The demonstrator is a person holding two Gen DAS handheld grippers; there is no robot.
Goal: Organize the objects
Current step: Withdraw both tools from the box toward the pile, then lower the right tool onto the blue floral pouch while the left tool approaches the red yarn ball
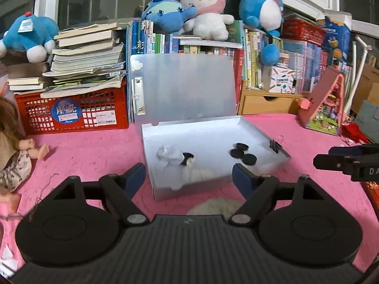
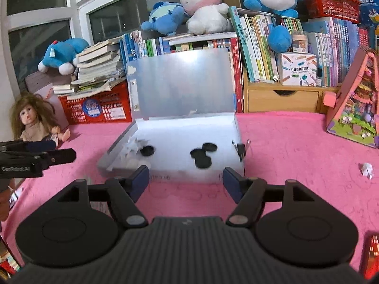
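Note:
A translucent plastic box point(image 1: 257, 131) point(image 2: 234, 123) lies open on the pink cloth, its lid point(image 1: 184, 85) point(image 2: 180, 82) standing upright behind it. Inside lie several black discs point(image 1: 242, 153) point(image 2: 201, 156), crumpled white paper point(image 1: 169, 155) point(image 2: 131, 149) and a black binder clip point(image 1: 274, 145) point(image 2: 241, 149) on the right rim. My left gripper point(image 1: 189, 177) is open and empty just in front of the box. My right gripper point(image 2: 186, 181) is open and empty at the box's front edge. A small white paper scrap point(image 2: 367, 170) lies on the cloth at the right.
Behind the box stand a red crate point(image 1: 71, 113) stacked with books, a row of books with plush toys point(image 1: 208, 9) on top, and a wooden drawer unit point(image 2: 281, 99). A doll point(image 2: 33, 120) sits at the left, a pink toy house point(image 2: 355, 108) at the right.

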